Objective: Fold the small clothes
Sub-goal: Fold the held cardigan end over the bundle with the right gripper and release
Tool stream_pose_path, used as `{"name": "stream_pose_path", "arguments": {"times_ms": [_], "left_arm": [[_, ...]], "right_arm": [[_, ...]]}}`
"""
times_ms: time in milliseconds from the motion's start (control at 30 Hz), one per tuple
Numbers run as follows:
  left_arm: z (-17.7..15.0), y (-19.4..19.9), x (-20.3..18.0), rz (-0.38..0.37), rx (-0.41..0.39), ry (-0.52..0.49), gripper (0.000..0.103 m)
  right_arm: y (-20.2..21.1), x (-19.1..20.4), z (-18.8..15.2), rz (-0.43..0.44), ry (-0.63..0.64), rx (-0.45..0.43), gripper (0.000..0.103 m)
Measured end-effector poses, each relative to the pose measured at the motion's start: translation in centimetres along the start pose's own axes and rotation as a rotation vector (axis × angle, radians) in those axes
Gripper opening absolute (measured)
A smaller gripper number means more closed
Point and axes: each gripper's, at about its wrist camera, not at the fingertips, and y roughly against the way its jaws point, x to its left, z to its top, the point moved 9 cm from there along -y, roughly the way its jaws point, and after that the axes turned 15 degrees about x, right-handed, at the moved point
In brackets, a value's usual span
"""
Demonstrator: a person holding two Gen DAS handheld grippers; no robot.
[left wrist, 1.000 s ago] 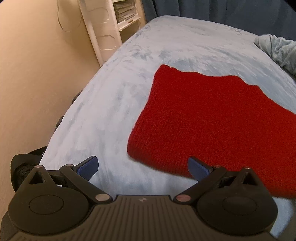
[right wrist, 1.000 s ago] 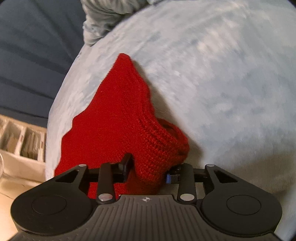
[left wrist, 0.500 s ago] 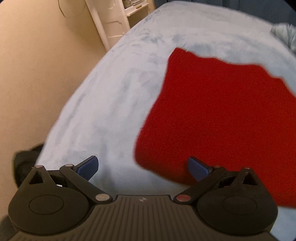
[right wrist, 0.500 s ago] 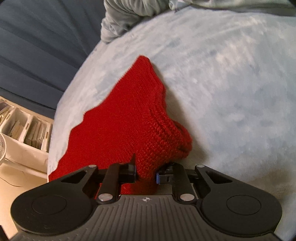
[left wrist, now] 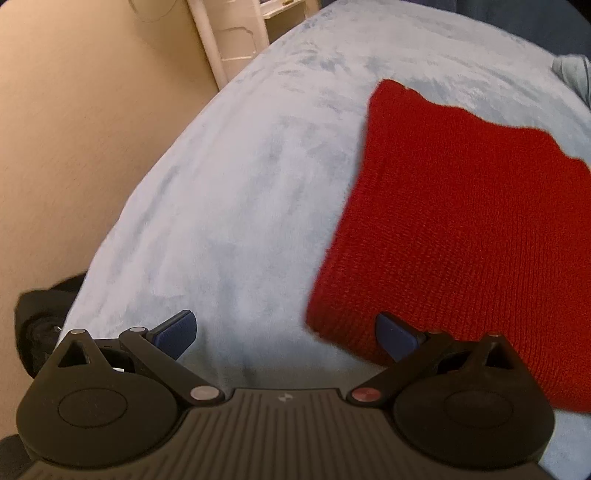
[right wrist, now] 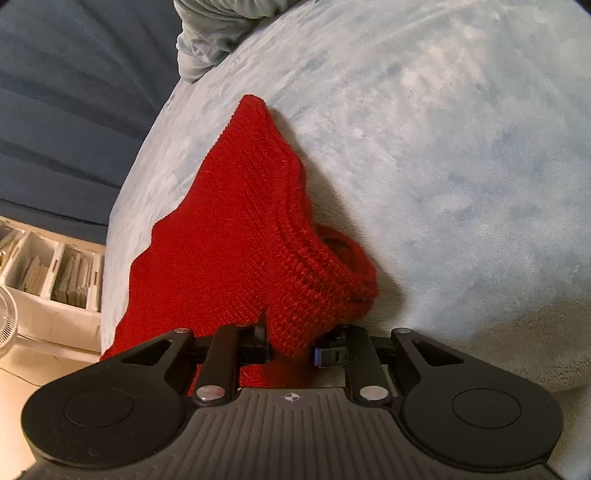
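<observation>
Here, left wrist view first: the left gripper [left wrist: 286,332] hangs low over the pale blue blanket [left wrist: 229,192] with its jaws spread wide and nothing between them; its right blue pad sits just over the near left corner of the red knit garment [left wrist: 461,221], but whether it touches the wool I cannot tell. The garment lies flat on the right part of the bed, a broad, roughly rectangular panel with no fold showing from this side; its right and near edges run out of frame, so its full outline is not readable. A white shelf unit [left wrist: 236,40] stands at the far left beyond the bed, and a dark object at the near left edge of the bed is too blurred to name. Right wrist view: the right gripper [right wrist: 291,347] has its jaws drawn in close and pinched on a bunched, ribbed edge of the same garment [right wrist: 236,229], which is lifted off the blanket [right wrist: 443,166] into a peak there while the rest trails away flat to the far left. A crumpled grey cloth [right wrist: 210,33] lies at the far edge (unclear what it is). Judgement: the fold is barely begun, one corner secured, the opposite corner not yet taken, the fold-over itself outstanding. How much fabric the pads hold is hidden by the bunching.
</observation>
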Motion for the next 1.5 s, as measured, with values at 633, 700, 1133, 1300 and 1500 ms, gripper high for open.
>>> {"name": "stream_pose_path", "arguments": {"times_ms": [633,700,1133,1300,1500], "left_arm": [[0.7,-2.8,4.9,-0.497,0.012,0.086,0.103],[0.6,-2.7,5.1,-0.523,-0.005,0.087,0.103],[1.5,-3.1,11.3,-0.633,-0.018,0.304,0.103],[1.7,-1.1,9.9,-0.679,-0.046,0.243,0.103],[2.0,3.9,7.7,-0.7,-0.148,0.122,0.103]], "right_arm": [[2.2,12.1,-1.1,-0.469,0.292,-0.227,0.015],[1.6,20.4,-3.5,-0.557,0.593,-0.344,0.015],[-20.2,26.4,-34.1,-0.787,2.038,-0.11,0.018],[-18.2,27.2,-33.8,-0.654,2.029,-0.089,0.027],[-14.0,26.3,-36.0,-0.447,2.032,0.075,0.042]]}}
